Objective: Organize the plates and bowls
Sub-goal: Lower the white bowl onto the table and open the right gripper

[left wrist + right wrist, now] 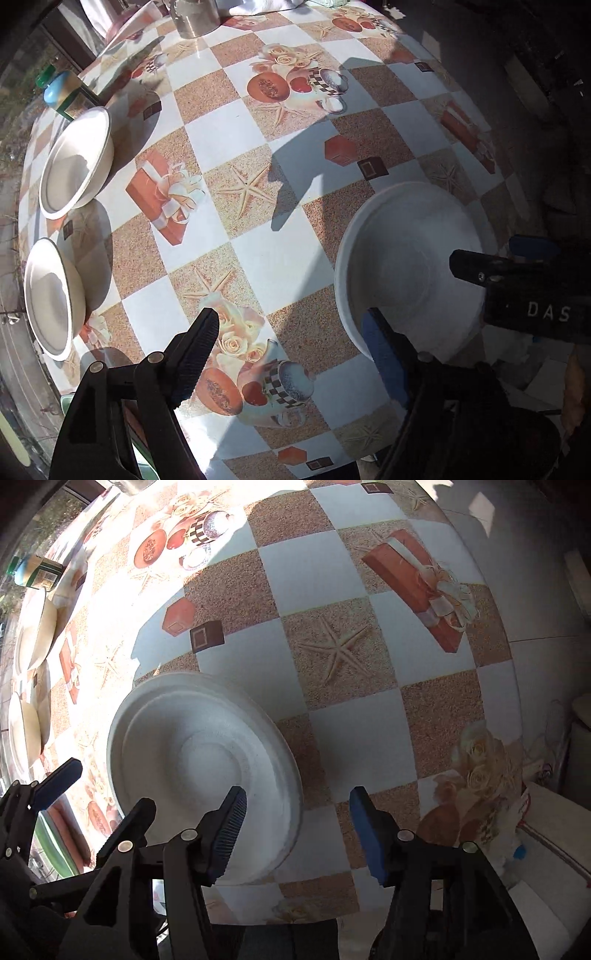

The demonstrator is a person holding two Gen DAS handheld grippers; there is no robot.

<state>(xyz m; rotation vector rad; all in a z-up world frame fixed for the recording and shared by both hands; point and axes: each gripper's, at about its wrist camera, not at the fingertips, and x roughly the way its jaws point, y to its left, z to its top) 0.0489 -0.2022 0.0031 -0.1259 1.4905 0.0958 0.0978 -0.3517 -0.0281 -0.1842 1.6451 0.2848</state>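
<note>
Sunlight falls across a desk (258,122) covered in a checked cloth printed with starfish, roses and gift boxes. A white foam plate (207,760) lies near the desk's near edge, framed by the right gripper (297,834), whose fingers stand apart, one over the plate's rim. The left gripper (291,354) hovers just beside it, fingers also wide apart. Two cream bowls (75,162) (51,299) sit tilted along the far left edge, near a metal container (194,18).
</note>
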